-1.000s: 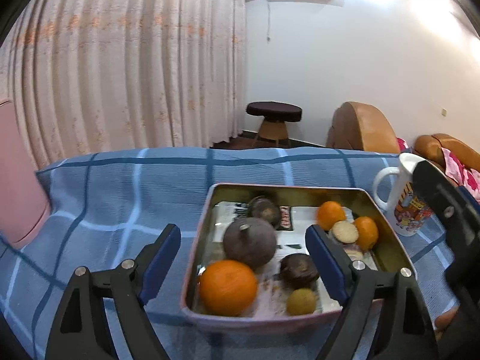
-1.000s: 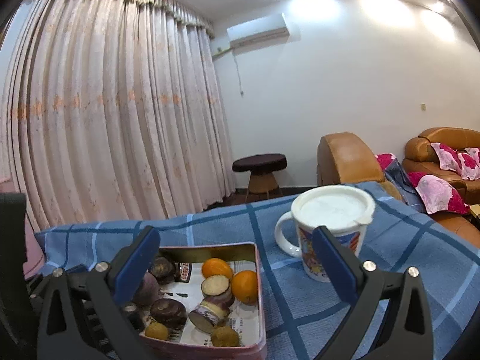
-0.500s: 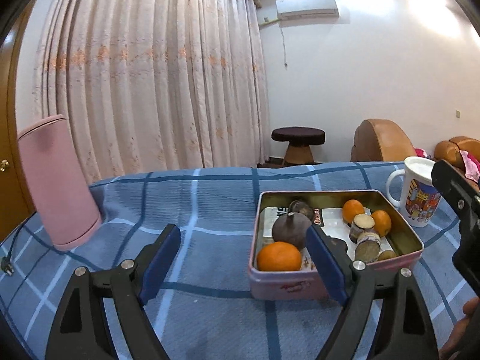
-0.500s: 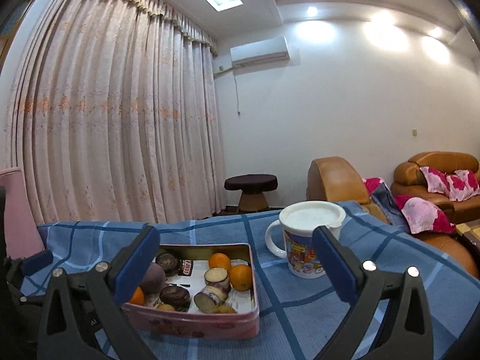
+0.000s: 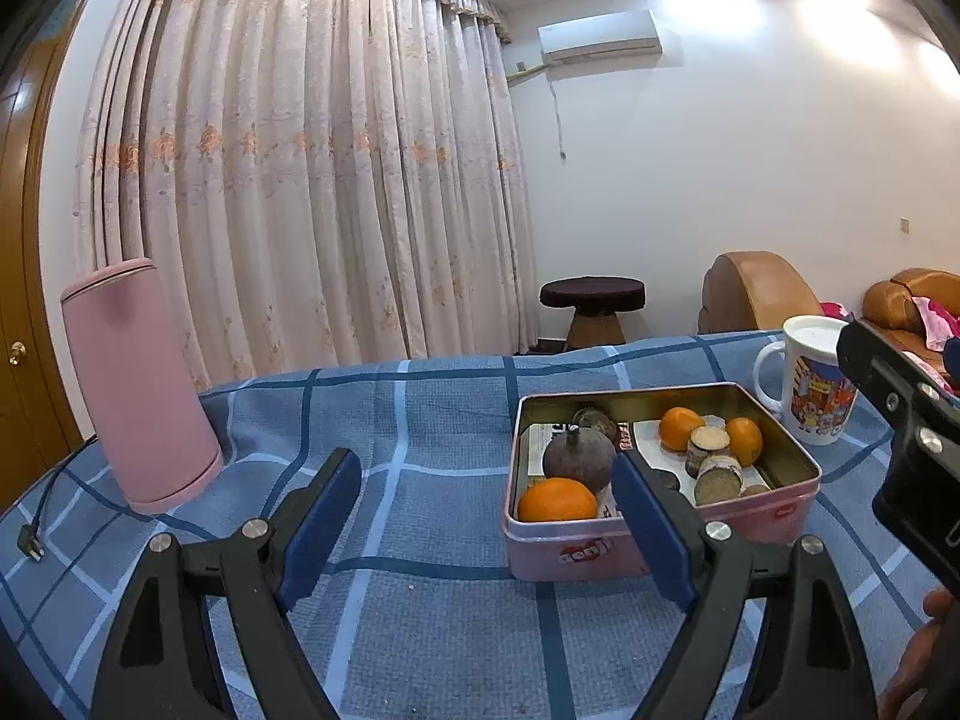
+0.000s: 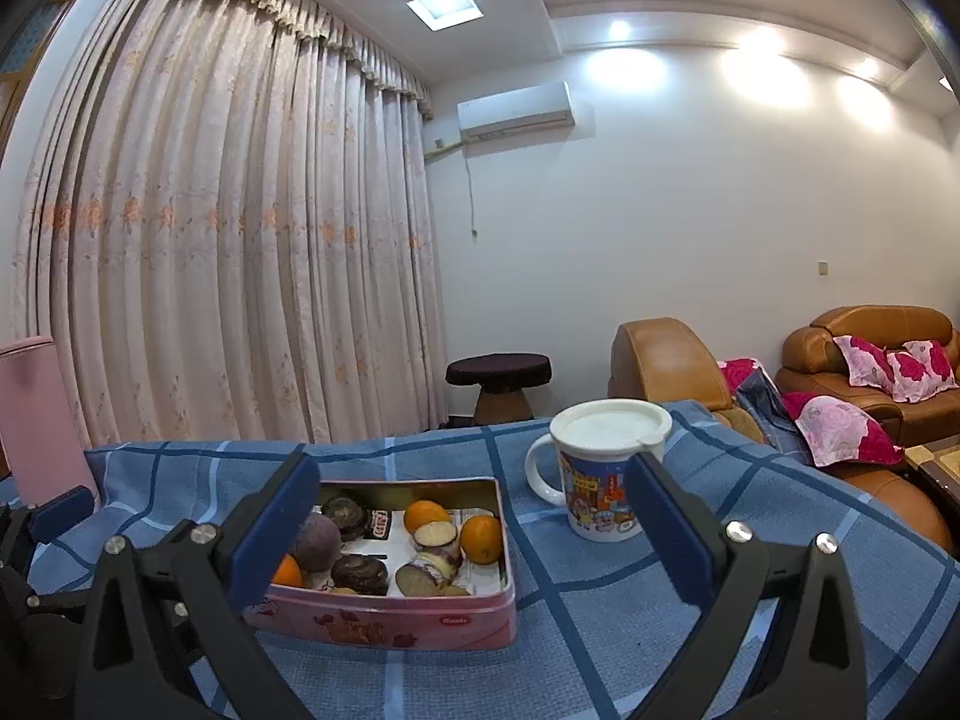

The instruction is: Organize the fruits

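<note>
A pink tin box [image 5: 660, 543] [image 6: 384, 621] sits on the blue checked tablecloth. It holds several fruits: oranges [image 5: 558, 499] [image 6: 481, 537], a dark purple round fruit [image 5: 579, 459] [image 6: 316, 540], cut brown pieces [image 5: 717, 477] [image 6: 432, 534] and dark round ones [image 6: 360, 573]. My left gripper [image 5: 489, 531] is open and empty, near the box's front left side. My right gripper [image 6: 471, 531] is open and empty, in front of the box and mug.
A white cartoon mug [image 5: 813, 387] [image 6: 600, 474] with a lid stands right of the box. A tall pink container [image 5: 135, 384] [image 6: 36, 414] stands at the left with a cord and plug [image 5: 30, 543]. Sofas [image 6: 876, 354] and a stool [image 6: 498, 384] lie beyond the table.
Both grippers have pulled back and lowered from above the box, so the box now looks smaller and farther. The fruits have not moved.
</note>
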A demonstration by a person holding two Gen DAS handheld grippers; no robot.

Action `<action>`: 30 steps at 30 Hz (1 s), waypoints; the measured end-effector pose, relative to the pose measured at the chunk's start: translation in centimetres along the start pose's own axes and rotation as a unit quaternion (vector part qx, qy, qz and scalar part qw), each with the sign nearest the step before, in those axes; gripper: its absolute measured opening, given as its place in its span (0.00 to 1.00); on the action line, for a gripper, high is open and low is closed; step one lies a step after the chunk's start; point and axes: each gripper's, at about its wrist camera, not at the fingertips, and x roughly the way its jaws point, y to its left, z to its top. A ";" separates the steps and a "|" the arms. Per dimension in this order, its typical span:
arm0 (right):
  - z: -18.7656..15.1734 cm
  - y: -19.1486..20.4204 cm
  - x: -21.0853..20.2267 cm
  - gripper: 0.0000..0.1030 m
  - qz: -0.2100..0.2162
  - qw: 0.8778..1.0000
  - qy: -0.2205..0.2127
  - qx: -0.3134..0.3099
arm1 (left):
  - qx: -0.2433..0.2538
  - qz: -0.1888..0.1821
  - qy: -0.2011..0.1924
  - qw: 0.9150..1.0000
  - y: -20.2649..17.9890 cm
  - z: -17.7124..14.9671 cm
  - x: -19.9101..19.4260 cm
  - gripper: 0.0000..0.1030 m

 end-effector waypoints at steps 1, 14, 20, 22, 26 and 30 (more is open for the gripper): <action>0.0 0.0 0.1 1.00 0.000 1.000 0.000 0.000 | 0.000 -0.001 0.001 1.000 0.0 0.0 0.0 0.84; 0.0 0.2 -0.2 1.00 0.001 1.000 0.002 -0.001 | -0.007 0.004 0.019 1.000 0.0 0.0 0.5 0.84; 0.1 0.0 -0.1 1.00 0.000 1.000 0.006 0.004 | -0.009 0.009 0.024 1.000 0.1 -0.1 0.7 0.84; 0.1 0.0 -0.1 1.00 0.001 1.000 0.007 0.003 | -0.009 0.009 0.024 1.000 0.1 -0.1 0.7 0.84; 0.0 -0.1 0.1 1.00 0.001 1.000 0.007 0.003 | -0.009 0.009 0.025 1.000 0.1 -0.1 0.7 0.84; 0.0 -0.1 0.1 1.00 0.001 1.000 0.008 0.004 | -0.009 0.009 0.024 1.000 0.1 -0.1 0.7 0.84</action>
